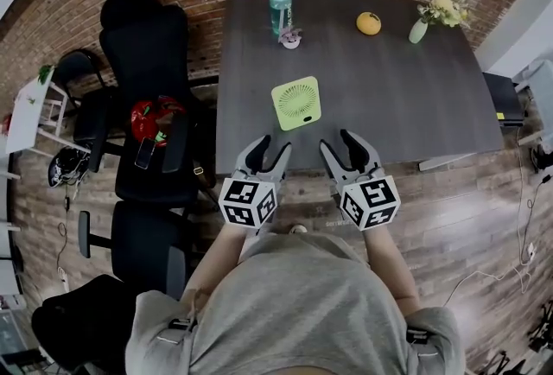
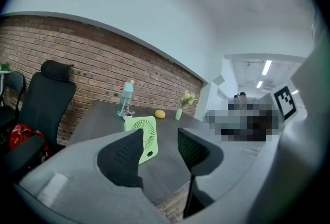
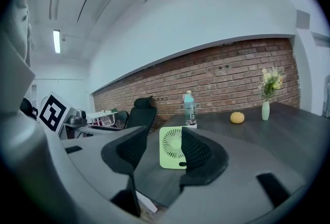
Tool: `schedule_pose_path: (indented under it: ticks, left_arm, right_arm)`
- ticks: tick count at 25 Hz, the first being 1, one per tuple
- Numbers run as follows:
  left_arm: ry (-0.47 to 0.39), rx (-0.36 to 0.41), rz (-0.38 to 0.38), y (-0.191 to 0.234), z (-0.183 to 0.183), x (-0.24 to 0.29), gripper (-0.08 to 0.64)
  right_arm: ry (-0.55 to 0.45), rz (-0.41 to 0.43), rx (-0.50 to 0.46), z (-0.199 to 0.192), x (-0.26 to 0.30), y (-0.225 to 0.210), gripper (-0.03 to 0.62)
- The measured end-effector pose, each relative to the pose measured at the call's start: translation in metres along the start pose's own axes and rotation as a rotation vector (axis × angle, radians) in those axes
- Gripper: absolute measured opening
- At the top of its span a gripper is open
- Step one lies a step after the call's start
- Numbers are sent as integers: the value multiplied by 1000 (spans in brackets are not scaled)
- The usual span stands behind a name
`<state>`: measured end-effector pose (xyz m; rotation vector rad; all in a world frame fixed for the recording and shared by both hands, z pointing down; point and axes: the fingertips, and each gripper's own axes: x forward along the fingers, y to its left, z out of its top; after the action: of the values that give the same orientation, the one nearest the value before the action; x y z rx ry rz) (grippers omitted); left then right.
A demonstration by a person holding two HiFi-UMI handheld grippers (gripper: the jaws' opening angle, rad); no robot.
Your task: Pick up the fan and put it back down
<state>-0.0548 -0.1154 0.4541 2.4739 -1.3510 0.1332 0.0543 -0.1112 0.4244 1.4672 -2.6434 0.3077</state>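
- Head view first: the square light-green plastic fan stands upright on the dark grey wooden table, roughly mid-width and on the half closer to the table's near edge.
- Left grey two-jaw gripper sits right at the table's near edge, tips pointing in over the tabletop. Jaws are spread pretty wide and it's got nothing in them.
- Right grey two-jaw gripper is the same deal, at the table's near edge just beside the left one, with its jaws well apart and empty.
- Neither one is touching the fan; there's bare tabletop between the tips and it.
- Left gripper view: the fan shows past the jaws, partly hidden behind the left-hand pad, with the grille facing the camera.
- Right gripper view: the fan is beyond the gap, with its right side tucked behind the right-hand pad.
- Along the table's far edge there's a tall teal water bottle with a pink cap, with a small white pot just beside it.
- Also toward the far edge are a round orange fruit and a pale green vase of yellow and white flowers near the far right corner.
- Off the table's left side there's a black high-back office chair.
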Motion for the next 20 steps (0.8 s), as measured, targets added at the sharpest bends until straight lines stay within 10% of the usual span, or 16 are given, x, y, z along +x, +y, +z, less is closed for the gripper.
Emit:
schedule_pose_path:
  ticks: [20]
  left_arm:
    - [168, -21, 35, 45, -50, 59, 224]
  right_arm:
    - [160, 52, -26, -51, 79, -38, 229]
